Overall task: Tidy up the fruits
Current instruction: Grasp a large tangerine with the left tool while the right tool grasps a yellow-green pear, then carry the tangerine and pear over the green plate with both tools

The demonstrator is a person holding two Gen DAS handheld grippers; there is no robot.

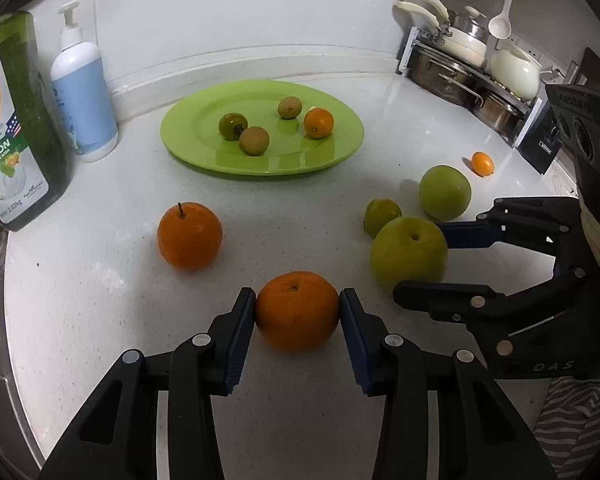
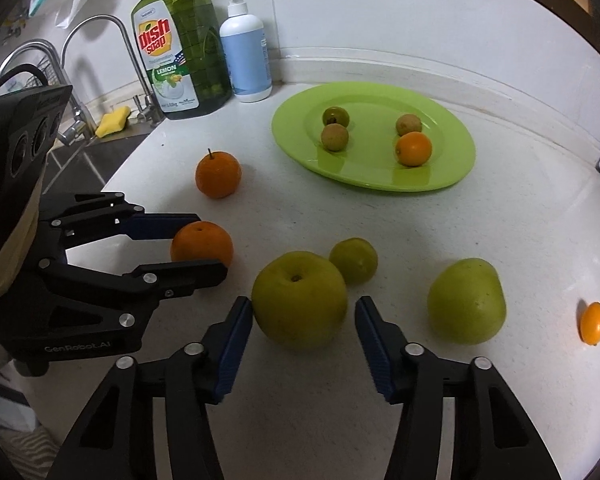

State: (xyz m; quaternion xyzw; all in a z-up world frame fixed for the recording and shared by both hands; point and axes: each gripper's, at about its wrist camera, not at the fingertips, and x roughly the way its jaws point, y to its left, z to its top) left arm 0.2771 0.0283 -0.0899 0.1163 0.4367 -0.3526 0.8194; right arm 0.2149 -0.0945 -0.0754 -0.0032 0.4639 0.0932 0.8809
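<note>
My left gripper (image 1: 298, 304) is shut on an orange (image 1: 297, 316) that rests on the white counter; both pads press its sides. My right gripper (image 2: 304, 308) stands open around a large green apple (image 2: 299, 300): the left pad touches it and a thin gap shows at the right pad. A green plate (image 2: 372, 176) farther back holds several small fruits. Loose on the counter lie a stemmed orange (image 2: 218, 175), a small green fruit (image 2: 353, 260), another large green fruit (image 2: 466, 302) and a kumquat (image 2: 593, 323).
A dish soap bottle (image 2: 180, 48) and a pump bottle (image 2: 246, 56) stand against the wall at the back left. Left of them are a tap (image 2: 100, 40), a sink and a yellow sponge (image 2: 113, 121). A rack of pots (image 1: 468, 76) fills the back right corner.
</note>
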